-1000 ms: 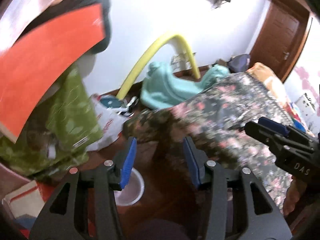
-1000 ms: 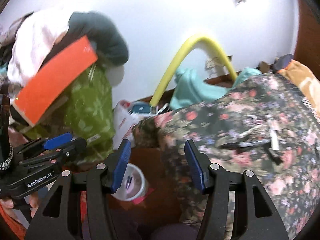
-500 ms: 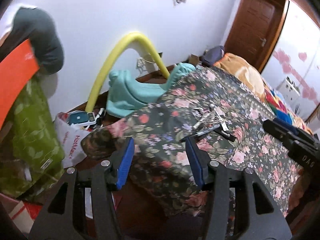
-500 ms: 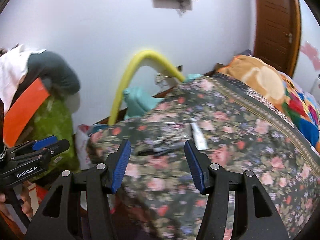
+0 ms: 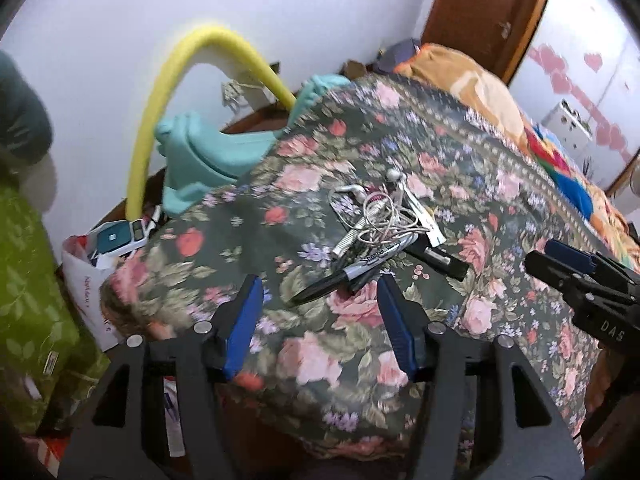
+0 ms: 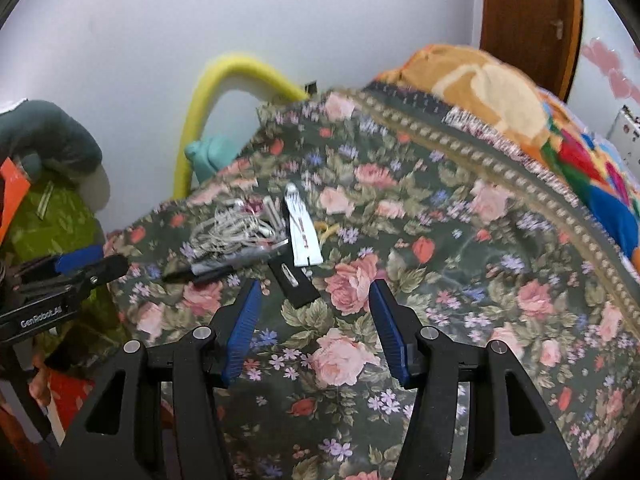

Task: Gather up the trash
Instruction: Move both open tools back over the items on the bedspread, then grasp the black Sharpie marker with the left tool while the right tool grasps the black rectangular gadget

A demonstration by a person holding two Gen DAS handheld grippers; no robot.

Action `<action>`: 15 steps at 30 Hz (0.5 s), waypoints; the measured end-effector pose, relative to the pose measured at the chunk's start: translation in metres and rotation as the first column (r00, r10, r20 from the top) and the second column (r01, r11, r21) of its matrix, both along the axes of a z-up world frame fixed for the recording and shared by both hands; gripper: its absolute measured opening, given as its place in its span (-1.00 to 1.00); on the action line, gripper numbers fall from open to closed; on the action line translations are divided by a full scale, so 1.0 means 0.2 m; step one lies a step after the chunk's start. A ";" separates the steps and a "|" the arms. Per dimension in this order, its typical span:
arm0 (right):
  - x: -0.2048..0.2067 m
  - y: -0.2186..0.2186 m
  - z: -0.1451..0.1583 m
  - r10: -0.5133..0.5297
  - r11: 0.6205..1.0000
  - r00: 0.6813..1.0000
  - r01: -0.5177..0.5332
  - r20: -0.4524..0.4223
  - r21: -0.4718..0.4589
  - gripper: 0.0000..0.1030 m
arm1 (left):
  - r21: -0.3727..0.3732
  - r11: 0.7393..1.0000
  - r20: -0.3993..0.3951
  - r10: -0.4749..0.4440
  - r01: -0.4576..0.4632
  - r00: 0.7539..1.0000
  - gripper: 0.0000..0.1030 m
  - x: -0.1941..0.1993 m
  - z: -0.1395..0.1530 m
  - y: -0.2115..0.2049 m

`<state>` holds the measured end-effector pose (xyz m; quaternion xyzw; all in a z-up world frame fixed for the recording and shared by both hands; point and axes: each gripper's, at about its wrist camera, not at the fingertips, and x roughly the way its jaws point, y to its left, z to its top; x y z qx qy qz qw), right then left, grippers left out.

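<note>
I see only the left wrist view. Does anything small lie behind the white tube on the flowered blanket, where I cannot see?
Observer: Yes. A small yellow loop lies on the flowered blanket, just right of the white tube.
Operator: Is the right gripper empty? I see only its tip.
Observer: It is open, with nothing between its fingers.
Operator: What is the black piece?
Observer: A flat card with a silvery clip on it.
</note>
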<state>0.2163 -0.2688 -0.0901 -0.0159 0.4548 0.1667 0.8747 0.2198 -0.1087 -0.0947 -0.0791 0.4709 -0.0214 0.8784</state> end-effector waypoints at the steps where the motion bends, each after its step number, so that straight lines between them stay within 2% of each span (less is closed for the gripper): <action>1: 0.02 0.01 -0.03 0.014 1.000 1.000 -0.014 -0.018 0.005 0.01 | -0.005 1.000 -0.014 -0.016 0.016 1.000 0.13 0.03 -0.03 -0.01; 6: 0.14 0.07 -0.21 0.088 0.996 0.990 -0.085 -0.108 0.029 0.01 | -0.031 0.997 -0.089 -0.071 0.068 0.994 0.13 0.16 -0.17 -0.04; 10: 0.21 0.14 -0.32 0.141 0.990 0.979 -0.141 -0.149 0.009 0.01 | -0.064 0.993 -0.131 -0.107 0.100 0.986 0.13 0.24 -0.26 -0.05; 15: 0.23 0.24 -0.37 0.203 0.975 0.974 -0.211 -0.106 -0.071 0.01 | -0.080 0.991 -0.139 -0.122 0.111 0.983 0.13 0.29 -0.33 -0.04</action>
